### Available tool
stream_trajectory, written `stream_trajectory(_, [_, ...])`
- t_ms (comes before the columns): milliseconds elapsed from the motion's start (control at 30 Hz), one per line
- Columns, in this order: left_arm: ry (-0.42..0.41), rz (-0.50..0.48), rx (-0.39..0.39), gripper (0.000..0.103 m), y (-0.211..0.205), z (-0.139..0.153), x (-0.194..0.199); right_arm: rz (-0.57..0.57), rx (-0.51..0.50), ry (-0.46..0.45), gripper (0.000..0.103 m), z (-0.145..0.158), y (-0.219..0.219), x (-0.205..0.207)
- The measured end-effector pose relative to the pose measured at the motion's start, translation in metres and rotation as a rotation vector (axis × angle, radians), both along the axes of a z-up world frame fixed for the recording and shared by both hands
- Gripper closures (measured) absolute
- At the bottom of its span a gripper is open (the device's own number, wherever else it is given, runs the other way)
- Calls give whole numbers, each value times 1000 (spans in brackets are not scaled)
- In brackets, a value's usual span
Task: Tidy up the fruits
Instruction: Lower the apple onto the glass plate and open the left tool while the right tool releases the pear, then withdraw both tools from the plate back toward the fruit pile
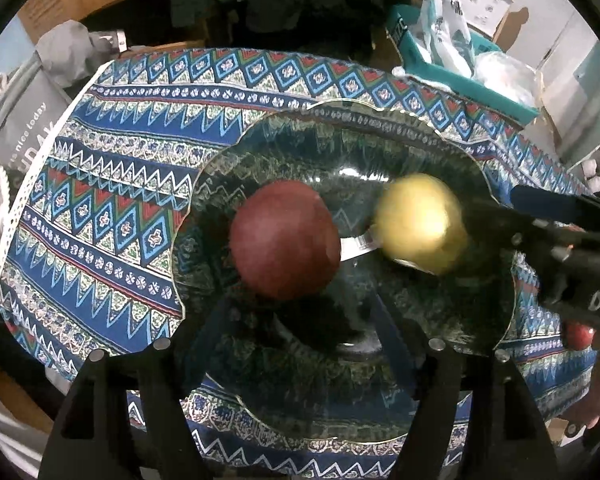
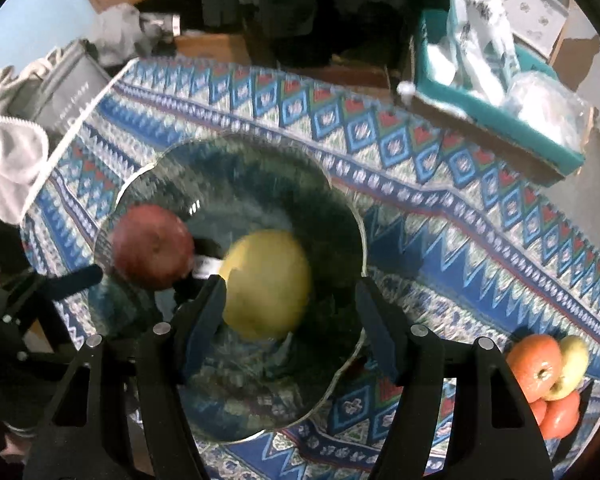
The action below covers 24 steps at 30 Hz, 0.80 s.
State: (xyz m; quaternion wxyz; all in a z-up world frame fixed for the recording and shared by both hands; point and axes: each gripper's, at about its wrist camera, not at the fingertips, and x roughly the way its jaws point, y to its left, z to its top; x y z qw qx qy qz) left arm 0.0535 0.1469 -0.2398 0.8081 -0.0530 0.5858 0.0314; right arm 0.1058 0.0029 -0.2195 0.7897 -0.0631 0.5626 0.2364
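Left wrist view looks down on a scalloped glass bowl [image 1: 380,148] standing on a blue patterned tablecloth [image 1: 100,216]. 2 fruits lie in the bowl: a red apple [image 1: 285,240] toward the left and a yellow apple [image 1: 420,228] to its right, near each other with a small gap between them. The left gripper [image 1: 300,328] hangs above the bowl with its jaws apart and nothing pressed between them; the red apple sits just beyond its fingertips. The right gripper [image 1: 496,216] reaches in from the right edge, its tip against the yellow apple. Right wrist view shows that gripper's 2 fingers [image 2: 204,320] standing on either side of the yellow apple [image 2: 268,284]: the left pad meets the fruit, while a clear gap shows at the right pad, so the jaws are not clamped on it. On the cloth at the lower right, outside the bowl, lies a cluster of orange-red fruits [image 2: 538,364] with 1 yellow-green fruit [image 2: 572,364] among them.
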Motion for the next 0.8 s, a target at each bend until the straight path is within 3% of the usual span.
stream_trajectory(333, [-75, 0, -5, 28, -4, 33, -1, -98, -2, -127, 35, 50, -26, -2])
stream_trajectory(800, [-196, -88, -3, 17, -48, 84, -8, -184, -5, -289, 20, 111, -73, -31])
